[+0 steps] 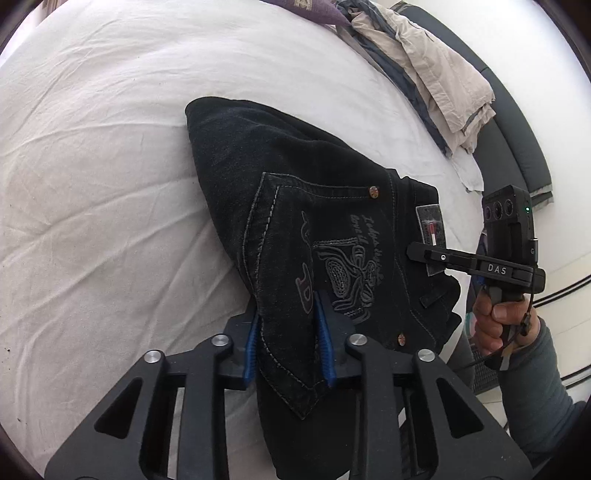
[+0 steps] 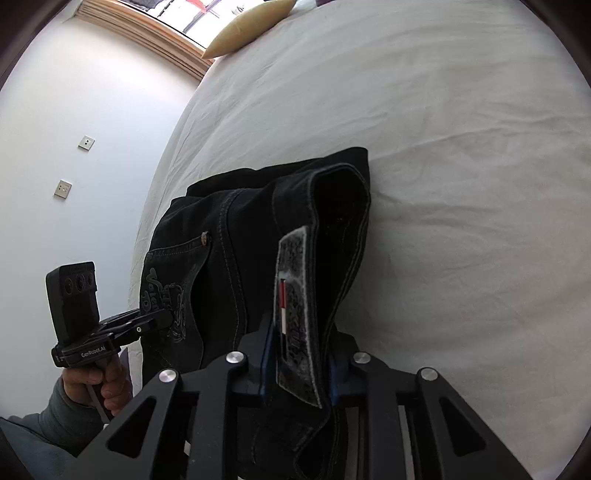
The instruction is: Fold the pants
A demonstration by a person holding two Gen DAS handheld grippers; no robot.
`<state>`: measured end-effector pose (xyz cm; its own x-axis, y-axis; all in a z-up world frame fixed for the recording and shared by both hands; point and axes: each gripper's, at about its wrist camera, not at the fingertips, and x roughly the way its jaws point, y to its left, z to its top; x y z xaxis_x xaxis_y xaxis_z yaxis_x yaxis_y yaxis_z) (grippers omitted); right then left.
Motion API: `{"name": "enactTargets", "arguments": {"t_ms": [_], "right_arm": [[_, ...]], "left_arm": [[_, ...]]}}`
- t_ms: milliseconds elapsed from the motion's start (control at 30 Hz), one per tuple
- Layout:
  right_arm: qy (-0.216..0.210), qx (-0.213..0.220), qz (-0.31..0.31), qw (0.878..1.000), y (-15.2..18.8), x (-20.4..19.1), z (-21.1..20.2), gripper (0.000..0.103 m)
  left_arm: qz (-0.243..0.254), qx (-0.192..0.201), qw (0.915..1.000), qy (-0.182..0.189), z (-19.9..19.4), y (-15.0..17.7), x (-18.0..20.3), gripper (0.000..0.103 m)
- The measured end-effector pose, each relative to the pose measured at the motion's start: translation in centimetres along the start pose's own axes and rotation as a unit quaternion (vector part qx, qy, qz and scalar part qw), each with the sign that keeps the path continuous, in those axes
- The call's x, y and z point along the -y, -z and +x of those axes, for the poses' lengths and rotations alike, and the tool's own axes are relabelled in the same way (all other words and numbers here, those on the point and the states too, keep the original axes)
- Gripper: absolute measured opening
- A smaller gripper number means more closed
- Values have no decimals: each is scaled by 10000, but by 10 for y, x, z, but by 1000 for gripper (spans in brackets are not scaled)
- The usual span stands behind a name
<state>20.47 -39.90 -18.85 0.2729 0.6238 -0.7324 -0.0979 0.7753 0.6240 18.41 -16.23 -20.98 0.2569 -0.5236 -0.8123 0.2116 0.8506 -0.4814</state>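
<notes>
Black jeans [image 1: 280,192] lie folded on the white bed sheet [image 1: 103,155], back pocket with embroidery facing up. My left gripper [image 1: 288,350] is shut on the jeans at the pocket's edge, its blue pads on each side of the cloth. My right gripper [image 2: 299,365] is shut on the jeans [image 2: 229,229] at the waistband, over the grey label patch [image 2: 295,295]. In the left wrist view the right gripper [image 1: 417,253] reaches onto the waistband from the right. In the right wrist view the left gripper [image 2: 162,321] shows at the left, on the pocket.
A pile of beige and grey clothes [image 1: 436,74] lies at the bed's far right edge beside a dark bed frame [image 1: 517,140]. A purple cushion [image 1: 314,9] and a tan pillow [image 2: 247,29] lie at the head. A wall [image 2: 74,110] runs along the left side.
</notes>
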Motion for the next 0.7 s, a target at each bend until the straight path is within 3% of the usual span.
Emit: {"name": "enactTargets", "arguments": {"t_ms": [167, 333, 500, 700], "right_arm": [[14, 319, -391, 9987, -10, -32, -25, 17], [-149, 629, -598, 9961, -46, -52, -31, 17], [-272, 691, -476, 9961, -104, -52, 2, 17], [-443, 556, -160, 9973, -147, -29, 54, 17]], "left_arm": [[-10, 307, 9994, 179, -35, -15, 4, 17], [300, 768, 9966, -89, -76, -51, 0, 17], [533, 1005, 9925, -446, -84, -105, -22, 17], [538, 912, 9921, -667, -59, -154, -73, 17]]}}
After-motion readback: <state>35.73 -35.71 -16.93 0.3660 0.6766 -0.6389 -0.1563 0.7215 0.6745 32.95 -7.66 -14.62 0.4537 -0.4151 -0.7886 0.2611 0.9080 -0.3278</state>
